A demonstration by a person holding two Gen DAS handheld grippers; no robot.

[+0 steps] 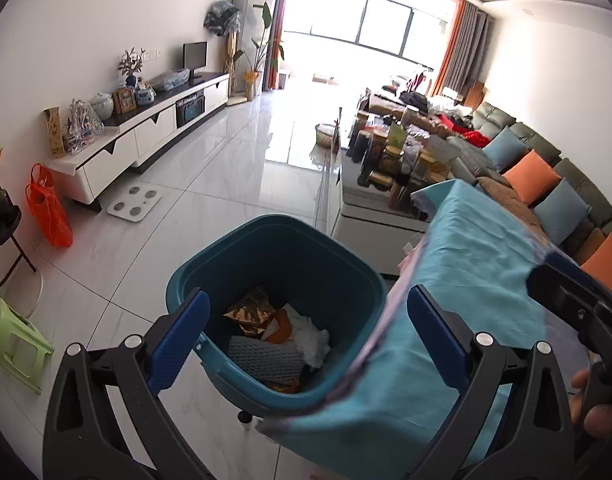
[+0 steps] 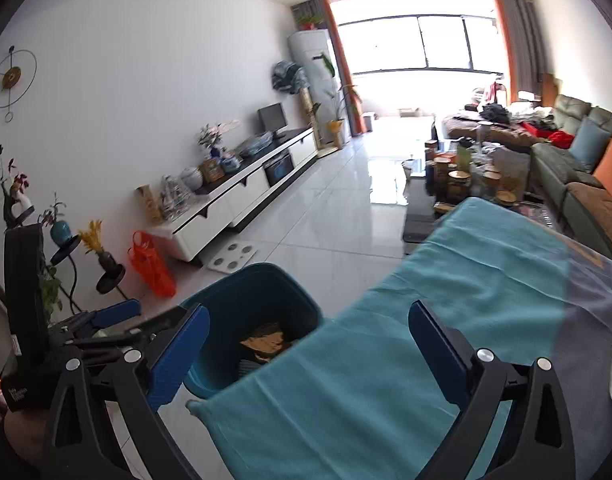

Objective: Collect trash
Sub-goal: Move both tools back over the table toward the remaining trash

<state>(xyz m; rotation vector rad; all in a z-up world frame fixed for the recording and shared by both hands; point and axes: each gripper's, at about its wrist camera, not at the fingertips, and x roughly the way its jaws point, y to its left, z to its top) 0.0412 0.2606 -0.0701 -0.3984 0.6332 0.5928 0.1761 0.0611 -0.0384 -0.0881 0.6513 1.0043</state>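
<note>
A dark teal bin (image 1: 273,224) stands on the tiled floor against a table covered by a teal cloth (image 1: 466,280). Inside lie a gold wrapper (image 1: 249,312), a white tissue (image 1: 310,336), an orange scrap (image 1: 281,326) and a grey mesh pad (image 1: 261,356). My left gripper (image 1: 308,296) hovers over the bin, open, with nothing between its blue fingers. My right gripper (image 2: 310,310) is open and empty too, above the cloth's edge (image 2: 426,320) beside the bin (image 2: 265,272). One blue finger (image 2: 117,312) of the left gripper shows at the left.
A white TV cabinet (image 1: 145,140) runs along the left wall, with an orange bag (image 1: 49,208) and a floor scale (image 1: 134,202) near it. A green stool (image 1: 9,336) is at the left. A low table crowded with jars (image 1: 390,160) and a sofa (image 1: 546,184) lie beyond.
</note>
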